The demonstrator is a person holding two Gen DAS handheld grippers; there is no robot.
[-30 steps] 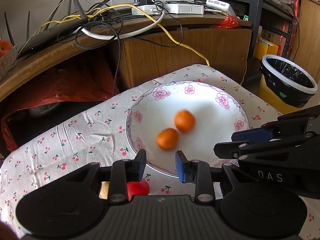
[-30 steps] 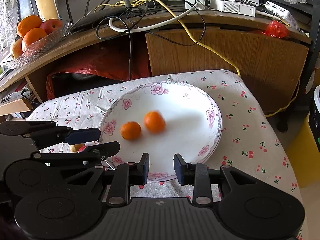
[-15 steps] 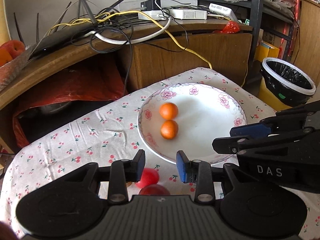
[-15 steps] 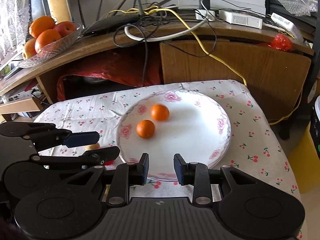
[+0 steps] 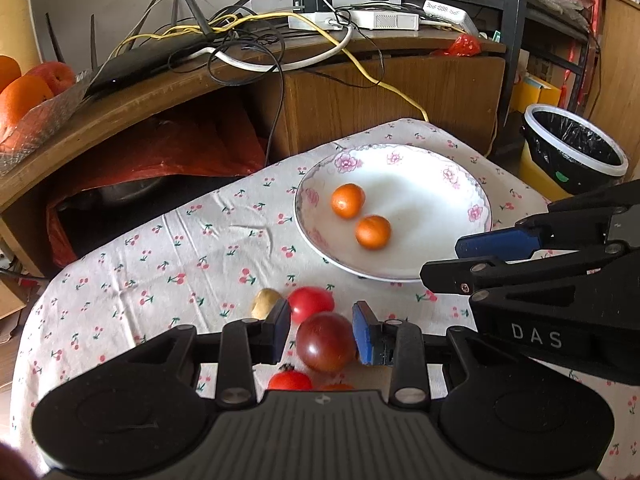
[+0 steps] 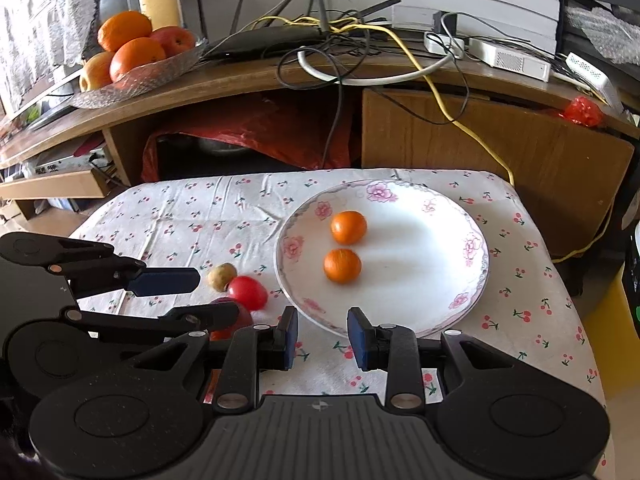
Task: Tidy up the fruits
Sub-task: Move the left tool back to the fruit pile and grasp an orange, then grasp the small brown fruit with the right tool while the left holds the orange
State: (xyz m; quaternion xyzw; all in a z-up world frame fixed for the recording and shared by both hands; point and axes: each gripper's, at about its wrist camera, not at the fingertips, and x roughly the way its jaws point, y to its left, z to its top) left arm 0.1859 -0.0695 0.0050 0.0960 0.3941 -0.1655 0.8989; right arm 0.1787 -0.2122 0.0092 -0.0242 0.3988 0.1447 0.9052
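Plainly, a dark red fruit on the table is bracketed by the spread left claw, not yet pinched; the right claw is spread and empty. If closed off-centre, it could be squirted into the crowded red fruit and knocked away from the plate, where two oranges already lie.

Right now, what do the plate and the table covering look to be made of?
The plate looks like glazed ceramic: glossy white with printed pink flowers on its rim. The table covering looks like thin matte woven fabric, likely cotton: it creases and carries a cherry print.
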